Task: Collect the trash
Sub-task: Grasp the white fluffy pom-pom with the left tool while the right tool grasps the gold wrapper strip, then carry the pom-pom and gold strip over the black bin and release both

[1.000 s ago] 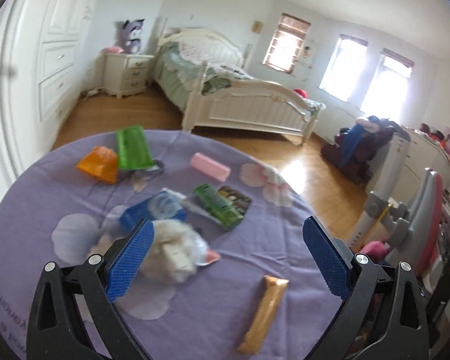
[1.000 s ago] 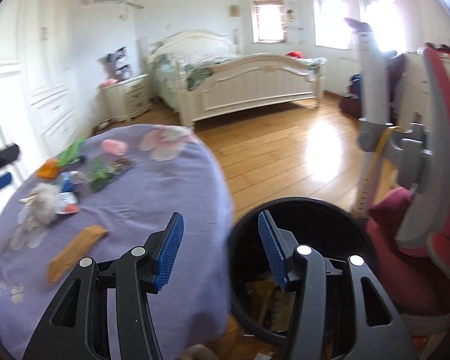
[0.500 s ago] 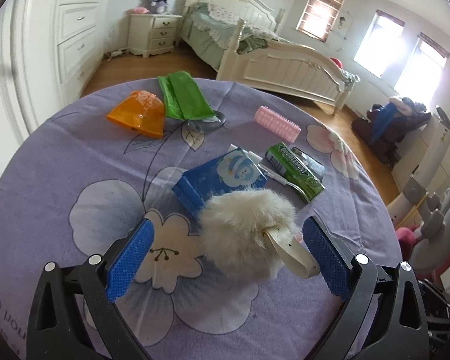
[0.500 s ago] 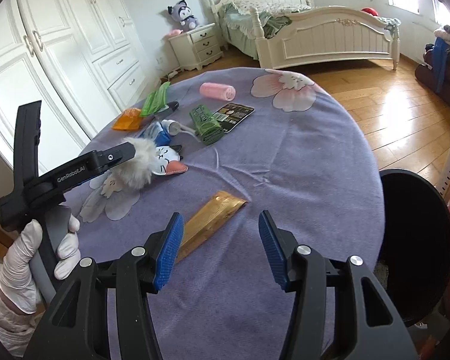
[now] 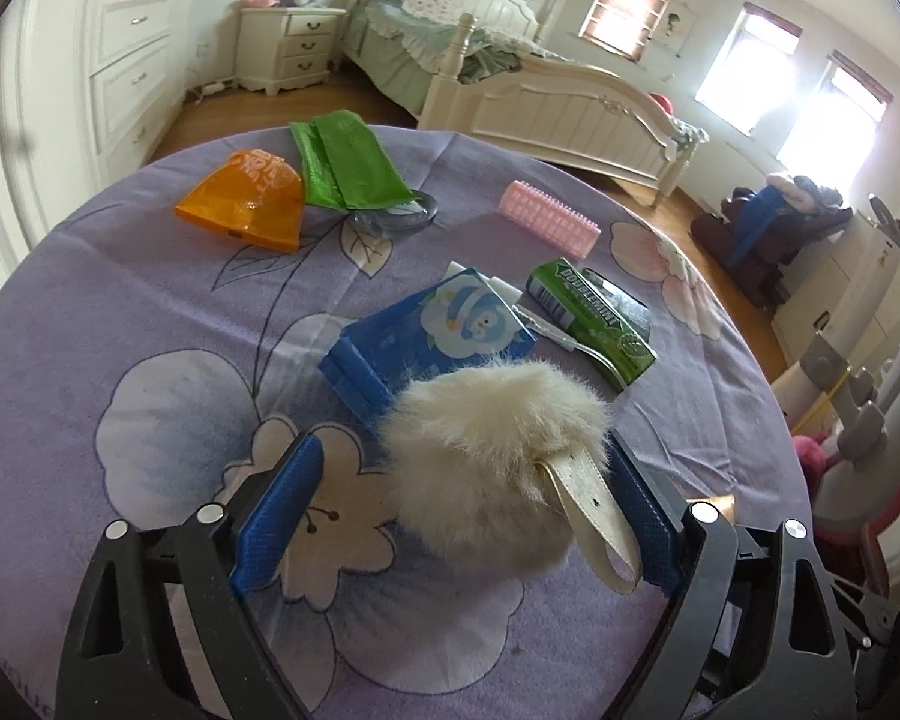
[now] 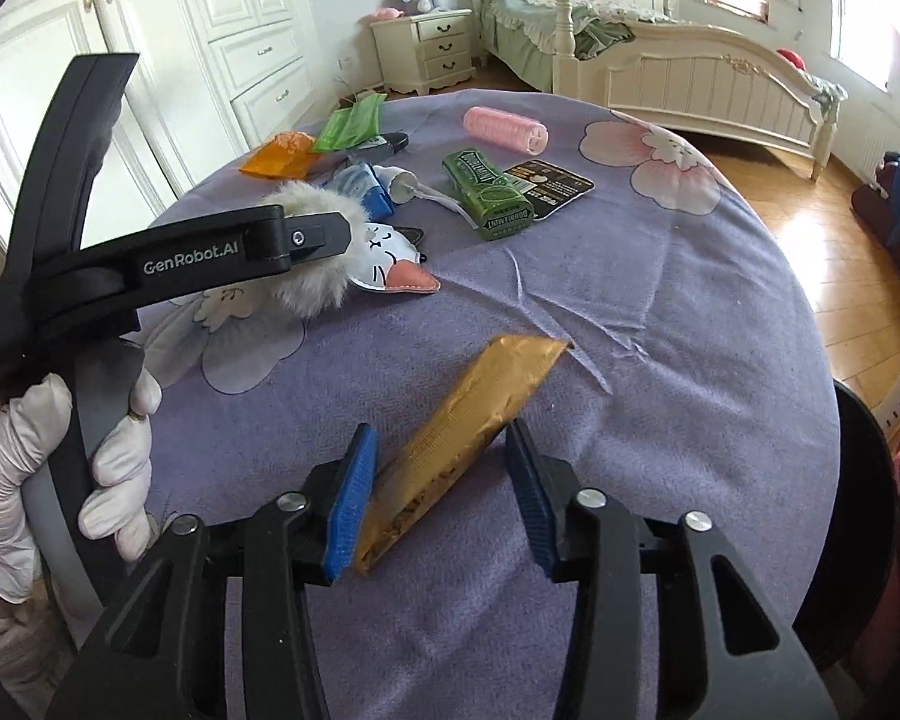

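Note:
A gold wrapper [image 6: 468, 438] lies on the purple tablecloth [image 6: 660, 330]. My right gripper [image 6: 444, 498] is open with its near end between the blue pads, not clamped. My left gripper [image 5: 456, 516] is open around a white fluffy toy [image 5: 492, 456] with a cream strap; it also shows in the right wrist view [image 6: 330, 258]. Further back lie a blue carton [image 5: 432, 342], a green gum pack [image 5: 594, 318], a green wrapper [image 5: 348, 162] and an orange wrapper [image 5: 246, 204].
A pink hair roller [image 5: 549, 225] and a dark card [image 6: 546, 186] lie on the table. A black trash bin [image 6: 858, 504] stands at the table's right edge. A bed [image 5: 546, 96], a nightstand [image 5: 288, 48] and a wardrobe [image 6: 168, 60] stand beyond.
My right gripper swung from over the bin back to the table and closed in on the gold wrapper. My left gripper moved forward around the fluffy toy.

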Available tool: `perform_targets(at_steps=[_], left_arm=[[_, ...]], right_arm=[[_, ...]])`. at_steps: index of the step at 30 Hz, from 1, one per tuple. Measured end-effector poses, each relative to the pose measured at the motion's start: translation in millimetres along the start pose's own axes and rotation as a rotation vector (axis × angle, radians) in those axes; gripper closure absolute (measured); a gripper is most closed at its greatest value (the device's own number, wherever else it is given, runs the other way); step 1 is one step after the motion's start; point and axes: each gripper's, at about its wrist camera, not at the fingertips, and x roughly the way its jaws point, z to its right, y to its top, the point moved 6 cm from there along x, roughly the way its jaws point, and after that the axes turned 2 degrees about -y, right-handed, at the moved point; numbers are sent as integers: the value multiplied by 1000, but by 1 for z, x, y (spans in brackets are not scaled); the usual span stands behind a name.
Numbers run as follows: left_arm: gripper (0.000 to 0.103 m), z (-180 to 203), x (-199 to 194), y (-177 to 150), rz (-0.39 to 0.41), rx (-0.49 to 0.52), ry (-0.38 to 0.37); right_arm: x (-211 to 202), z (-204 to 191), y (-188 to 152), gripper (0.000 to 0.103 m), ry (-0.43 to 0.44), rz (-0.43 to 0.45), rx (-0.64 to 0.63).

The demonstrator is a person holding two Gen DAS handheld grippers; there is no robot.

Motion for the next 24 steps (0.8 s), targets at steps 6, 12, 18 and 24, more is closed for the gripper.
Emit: perform_targets(at_steps=[6, 12, 18, 24], left_arm=[[43, 6, 2, -2, -12, 20, -35], [58, 12, -4, -1, 11, 38, -65], [58, 26, -29, 1, 79, 65, -115], [58, 64, -50, 7, 129, 151, -194]], right_arm=[[-1, 9, -2, 88, -9, 14, 16], [-7, 20, -5, 91, 4, 41, 66], [-32, 31, -3, 91, -39, 158, 93], [-63, 50, 2, 91, -132, 294, 118]])
